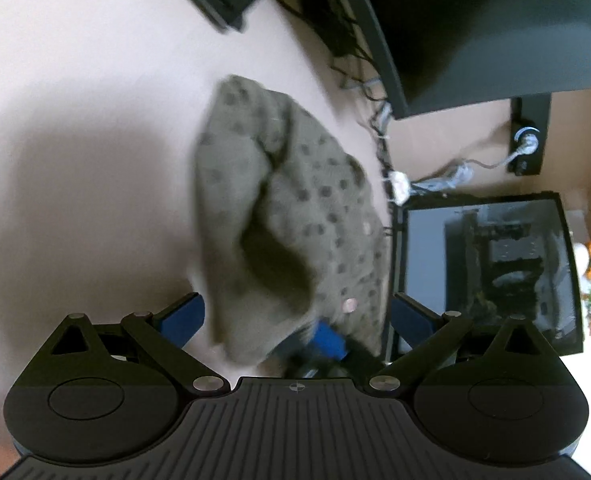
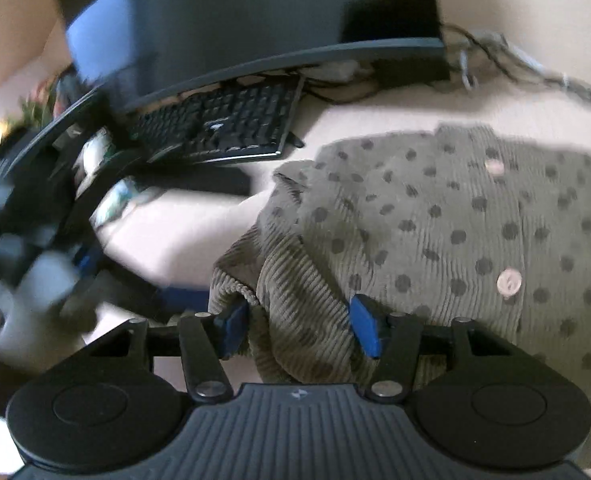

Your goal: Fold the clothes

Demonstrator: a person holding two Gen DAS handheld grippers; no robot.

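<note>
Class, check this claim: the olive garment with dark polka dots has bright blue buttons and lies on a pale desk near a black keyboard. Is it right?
Not quite. The garment has pale pink buttons, not blue, as the right wrist view shows. The dots, the pale desk and the black keyboard are as stated.

garment point(image 2: 435, 232): ribbed, corduroy-like cloth, matt olive with darker dots; glossy pale pink buttons point(image 2: 509, 281)
bench point(image 1: 75, 140): smooth, pale, matt surface
right tool point(image 2: 301, 328): matt black plastic body with ridged top, blue matt pads point(image 2: 365, 326), bright metal pivot pins
left tool point(image 1: 297, 320): same matt black plastic, blue pads point(image 1: 183, 318), shiny metal pins
keyboard point(image 2: 223, 128): black matt plastic keys
monitor point(image 2: 235, 20): dark, smooth, faintly sheened casing
computer case point(image 1: 491, 268): glossy reflective side panel
</note>
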